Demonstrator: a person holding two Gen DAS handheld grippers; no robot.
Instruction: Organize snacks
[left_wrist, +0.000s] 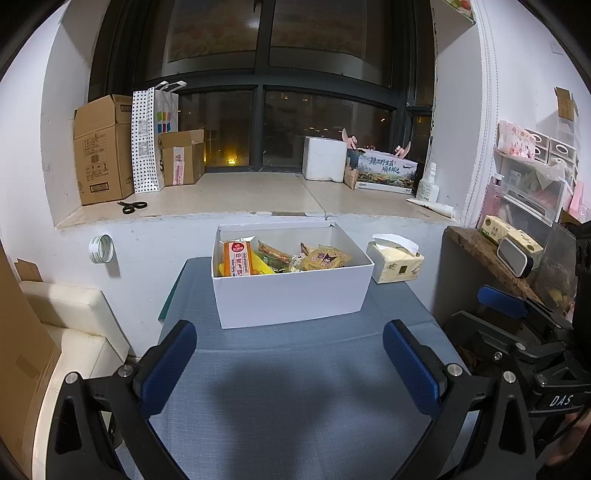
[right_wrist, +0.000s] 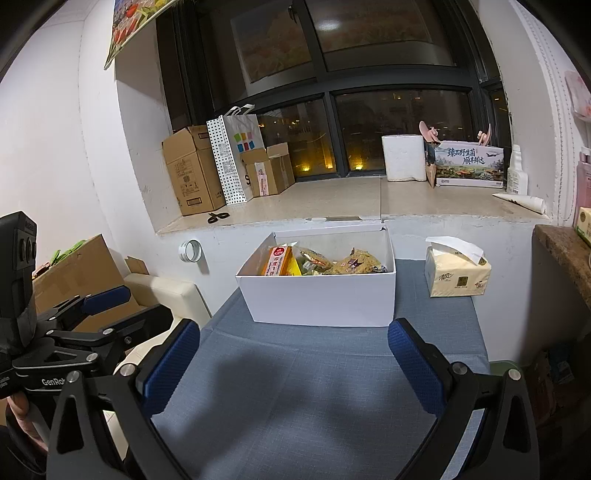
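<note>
Both grippers empty, jaws spread wide, hovering over the near end of the blue table (left_wrist: 295, 387): left gripper (left_wrist: 290, 345), right gripper (right_wrist: 293, 345). White box (left_wrist: 291, 291) sits at the far end, snack packets (left_wrist: 325, 256) inside, orange packet (left_wrist: 238, 258) at its left. Tissue pack (right_wrist: 456, 275) just right of the box
</note>
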